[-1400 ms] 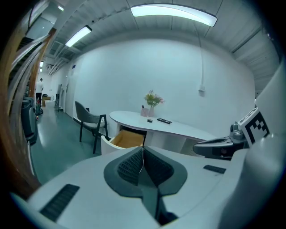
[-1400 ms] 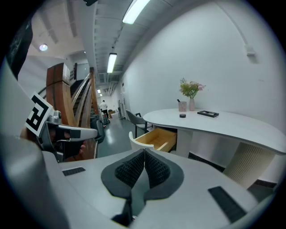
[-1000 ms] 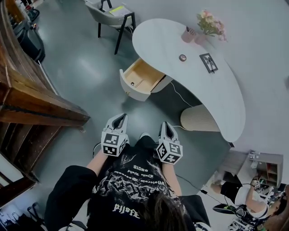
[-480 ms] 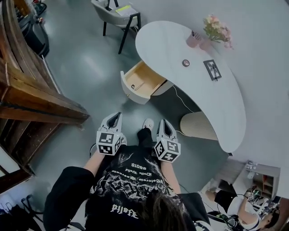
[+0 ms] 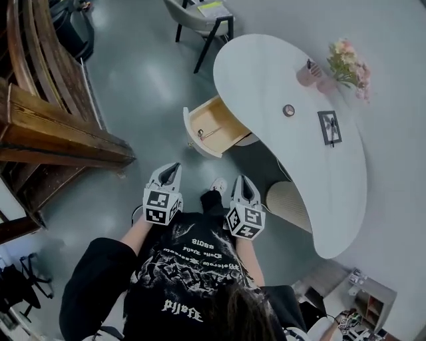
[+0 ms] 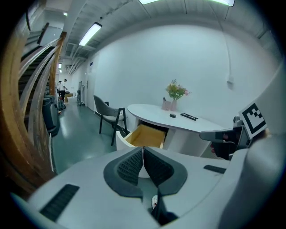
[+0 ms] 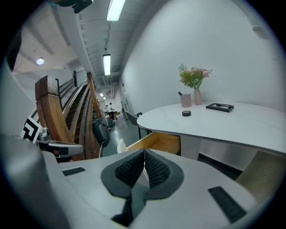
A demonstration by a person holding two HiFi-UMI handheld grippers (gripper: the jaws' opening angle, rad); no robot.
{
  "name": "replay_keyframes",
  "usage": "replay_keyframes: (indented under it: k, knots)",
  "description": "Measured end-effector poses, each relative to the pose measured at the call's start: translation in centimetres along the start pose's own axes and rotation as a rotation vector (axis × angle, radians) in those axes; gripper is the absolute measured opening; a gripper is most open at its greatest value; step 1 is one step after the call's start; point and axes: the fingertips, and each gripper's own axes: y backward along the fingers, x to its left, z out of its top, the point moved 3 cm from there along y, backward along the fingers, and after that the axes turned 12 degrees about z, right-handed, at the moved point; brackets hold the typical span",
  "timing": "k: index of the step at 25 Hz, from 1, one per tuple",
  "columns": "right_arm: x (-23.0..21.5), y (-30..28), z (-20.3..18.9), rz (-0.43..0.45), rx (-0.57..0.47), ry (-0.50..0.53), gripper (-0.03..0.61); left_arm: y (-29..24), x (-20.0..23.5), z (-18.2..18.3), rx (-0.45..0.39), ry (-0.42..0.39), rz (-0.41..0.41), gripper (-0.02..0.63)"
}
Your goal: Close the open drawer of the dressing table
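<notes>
The white dressing table [image 5: 266,80] stands ahead of me with its wooden drawer [image 5: 212,125] pulled out to the left, a small item lying inside. The drawer [image 6: 145,135] also shows in the left gripper view and, as a drawer [image 7: 157,142] with a white front, in the right gripper view. My left gripper [image 5: 172,168] hangs shut and empty over the floor, a short way in front of the drawer. My right gripper [image 5: 242,180] is beside it, jaws together with nothing between them. Both point toward the drawer from a distance.
A wooden staircase [image 5: 46,126] rises on the left. A grey chair [image 5: 203,13] stands behind the table. On the tabletop are pink flowers [image 5: 347,63], a pink cup [image 5: 309,72], a small round tin [image 5: 288,110] and a black frame [image 5: 330,126]. A ribbed round base [image 5: 286,203] sits under the table.
I have stepped closer to the table; the drawer now lies nearer my grippers. Both grippers stay shut and side by side.
</notes>
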Motion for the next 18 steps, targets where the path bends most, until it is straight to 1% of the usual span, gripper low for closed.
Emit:
replay_keyframes:
  k: [4,10,14,18]
  knots:
    - [-1.9,-2.7,1.5,0.062,0.036,0.022,0.026,-2.4,-0.4,0.4,0.031,0.024,0.055,0.025]
    - [-3.6,-6.7,4.0,0.207,0.085,0.099,0.026,-5.1,-1.2,0.3,0.071,0.084,0.166,0.025]
    - [-4.7,-8.1,4.1,0.266,0.128,0.121,0.026,-6.4,-2.0,-0.2,0.081,0.121,0.219,0.025]
    - [-4.7,-9.9,4.1,0.306,0.165,0.129,0.026,-7.2,-1.3,-0.5,0.098,0.159,0.26,0.025]
